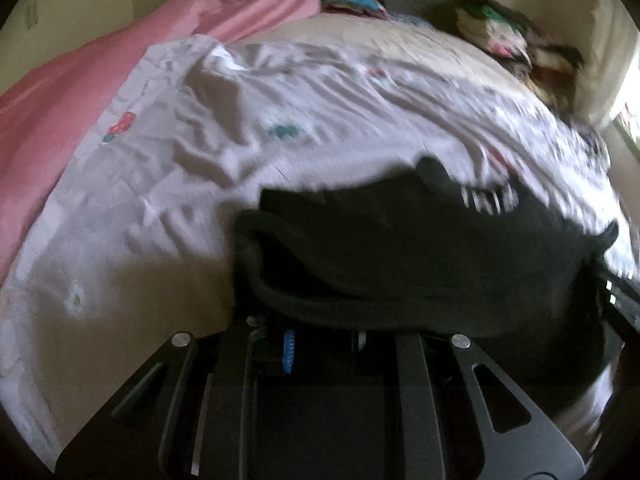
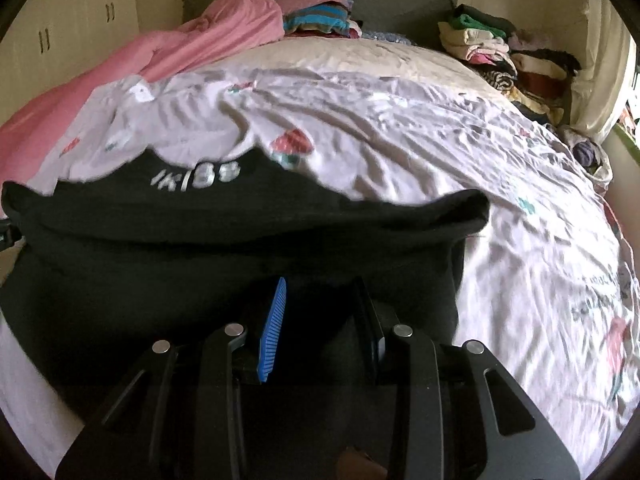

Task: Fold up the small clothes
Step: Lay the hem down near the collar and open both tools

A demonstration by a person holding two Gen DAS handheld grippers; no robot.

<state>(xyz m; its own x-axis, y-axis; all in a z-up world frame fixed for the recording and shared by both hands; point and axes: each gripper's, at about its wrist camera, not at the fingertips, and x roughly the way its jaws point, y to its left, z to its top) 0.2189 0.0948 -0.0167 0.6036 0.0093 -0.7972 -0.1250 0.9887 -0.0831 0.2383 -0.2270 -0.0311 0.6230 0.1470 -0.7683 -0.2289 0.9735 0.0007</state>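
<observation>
Both the left gripper [image 1: 320, 332] and right gripper [image 2: 320, 320] had fingers clenched on the black garment [image 2: 240, 240], soft, light and limp, best held at its edge.

Left gripper [image 1: 320, 338] angles downward, jaws pinched nearly together on the black garment [image 1: 420, 248]. Right gripper [image 2: 320, 320] tilts down too, jaws partly apart, black cloth between them.
</observation>
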